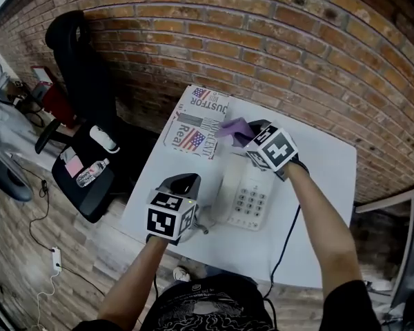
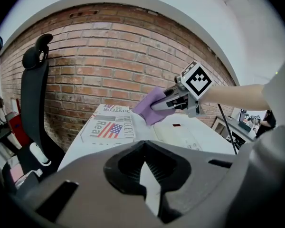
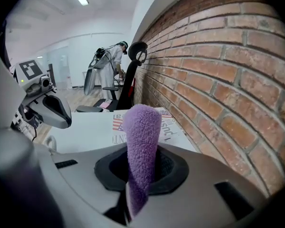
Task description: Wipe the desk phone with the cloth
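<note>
Cloth (image 3: 141,141), purple and fuzzy, stands pinched in the right tongs (image 1: 247,135), which are clenched on its lower part so that a rounded fold sticks out past the tips. From the head view those tongs hover over the far end of the desk phone (image 1: 252,198), with the cloth just at the edge of a newspaper (image 1: 196,123) printed with flags; whether the cloth touches the phone cannot be told. The phone is white, lies keypad up near the middle of the white desk (image 1: 317,205), and its coiled cord (image 1: 203,225) curls out at its near left corner. The left tongs (image 2: 142,165) are held low over the near left part of the desk, just beside that corner of the phone; their tips meet at the far end, a sliver of white desk shows behind them, and nothing is held between. A black cable (image 1: 286,243) runs along the right forearm and off the near edge. A brick wall (image 1: 262,33) stands behind the desk, and a black office chair (image 1: 90,81) with a water bottle (image 1: 92,173) on its seat sits to the left. In the right gripper view a person (image 3: 109,61) stands far back in the room.
</note>
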The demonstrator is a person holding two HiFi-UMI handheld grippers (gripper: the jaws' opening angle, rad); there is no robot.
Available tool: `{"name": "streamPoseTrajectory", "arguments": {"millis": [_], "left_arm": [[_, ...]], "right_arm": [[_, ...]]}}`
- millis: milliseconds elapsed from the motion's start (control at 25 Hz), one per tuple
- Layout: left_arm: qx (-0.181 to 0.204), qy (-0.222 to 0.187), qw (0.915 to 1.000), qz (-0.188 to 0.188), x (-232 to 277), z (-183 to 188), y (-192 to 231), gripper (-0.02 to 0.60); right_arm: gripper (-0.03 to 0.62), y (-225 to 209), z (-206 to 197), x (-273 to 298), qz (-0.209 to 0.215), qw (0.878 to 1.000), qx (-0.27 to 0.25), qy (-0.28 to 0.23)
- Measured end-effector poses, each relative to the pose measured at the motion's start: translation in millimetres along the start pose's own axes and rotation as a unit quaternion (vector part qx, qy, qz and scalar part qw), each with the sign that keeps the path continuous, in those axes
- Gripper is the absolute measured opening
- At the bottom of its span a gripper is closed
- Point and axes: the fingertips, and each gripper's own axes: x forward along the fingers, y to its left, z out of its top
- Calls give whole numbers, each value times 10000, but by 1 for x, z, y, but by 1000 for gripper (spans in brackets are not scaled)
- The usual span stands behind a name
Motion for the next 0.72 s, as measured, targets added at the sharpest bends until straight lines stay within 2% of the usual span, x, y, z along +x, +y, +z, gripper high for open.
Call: {"name": "streamPoseTrajectory", "arguments": {"millis": [200,480,720], "left_arm": [[-65,126,9999,88,10,-7,5,6],[-146,148,9996,168,18,-10,7,6],[-153,161,9996,170,21,-13,4,6]], "right_arm": [[44,7,-1,24,657,9971,382,63],[44,27,-10,35,1573,9832,893,229],[44,36,-21,35,1841,9779,891,441]]}}
